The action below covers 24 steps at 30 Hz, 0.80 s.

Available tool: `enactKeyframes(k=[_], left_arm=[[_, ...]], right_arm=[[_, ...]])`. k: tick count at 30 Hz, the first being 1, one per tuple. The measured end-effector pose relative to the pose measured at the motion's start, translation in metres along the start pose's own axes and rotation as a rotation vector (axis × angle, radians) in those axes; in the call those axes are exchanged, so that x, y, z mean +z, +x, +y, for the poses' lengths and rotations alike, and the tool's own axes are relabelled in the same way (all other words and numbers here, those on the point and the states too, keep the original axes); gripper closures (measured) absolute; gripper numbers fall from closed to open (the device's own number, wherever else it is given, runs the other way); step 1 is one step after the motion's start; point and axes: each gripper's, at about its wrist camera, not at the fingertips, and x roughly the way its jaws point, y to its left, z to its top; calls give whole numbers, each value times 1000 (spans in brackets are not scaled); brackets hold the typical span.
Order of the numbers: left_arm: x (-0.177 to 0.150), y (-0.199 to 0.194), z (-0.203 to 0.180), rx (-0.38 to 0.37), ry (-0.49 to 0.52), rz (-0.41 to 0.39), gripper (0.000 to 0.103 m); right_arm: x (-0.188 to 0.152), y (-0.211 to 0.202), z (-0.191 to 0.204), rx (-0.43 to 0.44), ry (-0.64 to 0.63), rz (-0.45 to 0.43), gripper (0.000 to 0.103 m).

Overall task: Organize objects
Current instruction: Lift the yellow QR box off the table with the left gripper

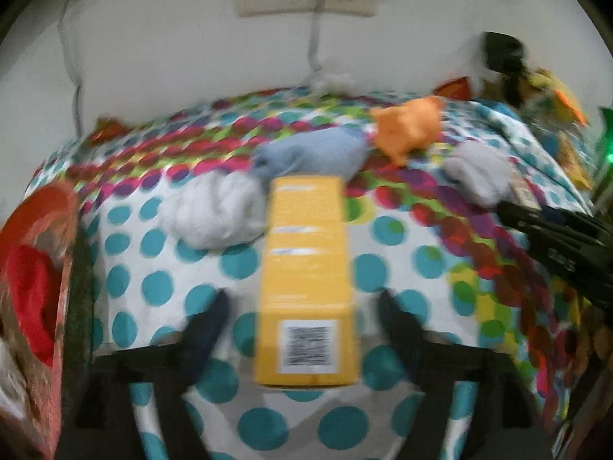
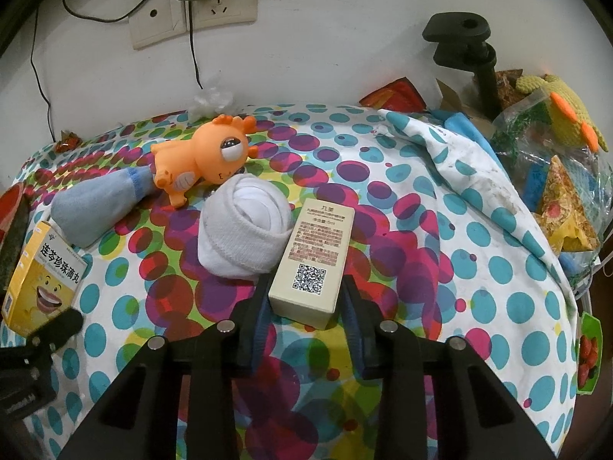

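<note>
right fingers (image 2: 346, 299) clamping cream box (image 2: 312, 264), left fingers (image 1: 214, 316) spread

Right wrist view: cream box (image 2: 312, 260) lying on the table (image 2: 440, 306), rolled sock (image 2: 241, 230) touching it at 9 o'clock. Toy (image 2: 207, 157) sitting at 11 o'clock, mitten (image 2: 95, 207) at 10 o'clock, yellow box (image 2: 42, 272) resting far at 9 o'clock.
</note>
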Motion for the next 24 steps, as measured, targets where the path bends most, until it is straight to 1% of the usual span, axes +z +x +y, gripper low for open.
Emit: enactKeyframes(k=[1,3,4,7,8,9,10,11,16,19,24], left_arm=[[0,-1,2,-8,-13,-9,13],[0,0,-1,6,13,1,13],[0,0,0,-1,1,2,13],[-2,0,0,12,-10,-7,14],[-2,-1,0,15,-17,-11,19],[-2,-3,1,15,-18,-22,36],[-2,-5,2,11,-16,-31,48],[-1,-7,2,2,-17,-31,74],[2,-11,7,-26,-32,-1,73],[-1,-17,5,-22,-11,-11,73],[-5,-27,1,-42,21,-9,73]], right_arm=[[0,0,0,-1,-1,0,70],[0,1,0,-3,-2,-1,70],[0,1,0,-5,-4,-1,70],[0,3,1,-5,-4,-1,70],[0,3,1,-6,-4,-1,70],[0,3,1,-6,-4,-2,70],[0,3,1,-6,-5,-1,70],[0,3,1,-6,-4,-2,70],[-1,3,1,-5,-4,-2,70],[-1,3,1,-5,-4,-2,70],[-1,3,1,-6,-5,-1,70]])
